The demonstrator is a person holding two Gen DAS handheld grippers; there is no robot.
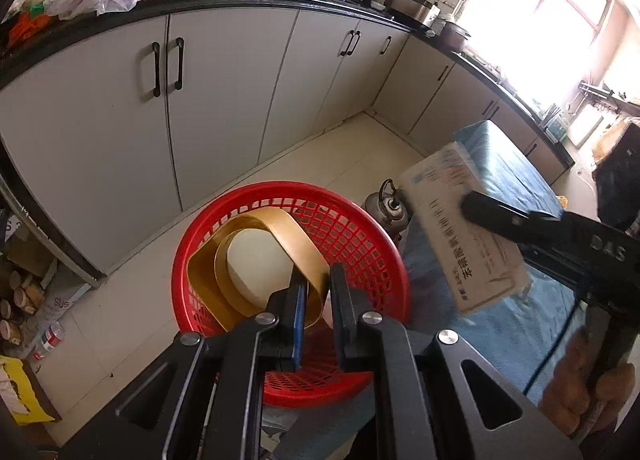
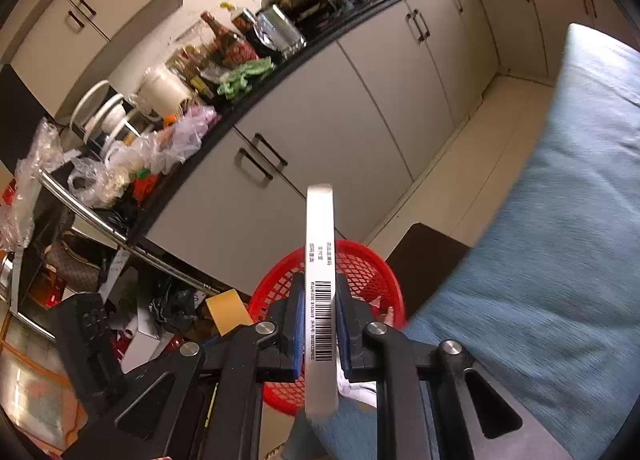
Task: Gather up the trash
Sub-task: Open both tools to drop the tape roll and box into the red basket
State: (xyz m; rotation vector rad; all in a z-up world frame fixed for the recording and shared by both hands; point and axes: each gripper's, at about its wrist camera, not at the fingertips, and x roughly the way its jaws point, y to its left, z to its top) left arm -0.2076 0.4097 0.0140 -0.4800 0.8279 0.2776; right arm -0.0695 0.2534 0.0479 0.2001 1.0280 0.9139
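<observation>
A red mesh basket (image 1: 360, 236) holds a gold tray with a white inner part (image 1: 260, 260). My left gripper (image 1: 318, 292) is shut on the basket's near rim and holds it beside the blue-covered table (image 1: 508, 176). My right gripper (image 2: 318, 300) is shut on a flat white box with a barcode (image 2: 320, 244), held edge-on above the red basket (image 2: 372, 276). In the left wrist view the same white box (image 1: 460, 228) hangs to the right of the basket, clamped by the right gripper's fingers (image 1: 492, 212).
White cabinets (image 1: 224, 92) under a black counter (image 1: 224, 0) crowded with plastic bags, bottles, a glass jug and pans. A metal kettle (image 1: 386, 204) stands on the floor behind the basket. Clutter lies at the left on the floor (image 2: 152, 308).
</observation>
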